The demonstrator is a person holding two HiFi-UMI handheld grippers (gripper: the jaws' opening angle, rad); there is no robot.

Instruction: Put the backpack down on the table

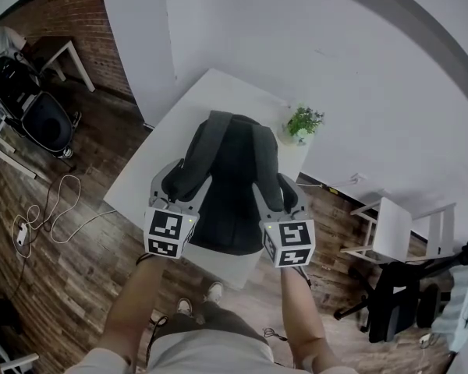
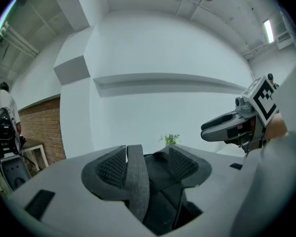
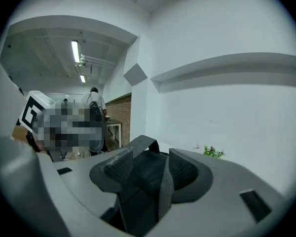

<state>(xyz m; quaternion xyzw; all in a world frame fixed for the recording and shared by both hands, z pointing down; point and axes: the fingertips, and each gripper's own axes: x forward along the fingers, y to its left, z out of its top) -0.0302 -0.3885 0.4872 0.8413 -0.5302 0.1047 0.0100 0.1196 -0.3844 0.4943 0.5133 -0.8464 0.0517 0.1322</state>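
Black backpack [image 1: 230, 185] lies flat on the white table [image 1: 140, 181], bottom at the near edge. Your left gripper [image 1: 183, 181] and right gripper [image 1: 274, 189] are both released. Each has a shoulder strap [image 1: 196, 158] loose between its jaws, since the table now carries the weight.

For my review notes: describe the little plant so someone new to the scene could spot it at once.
Start at the white table near the white wall. At its far right corner, beside the dark backpack, stands the plant: the only green thing there.
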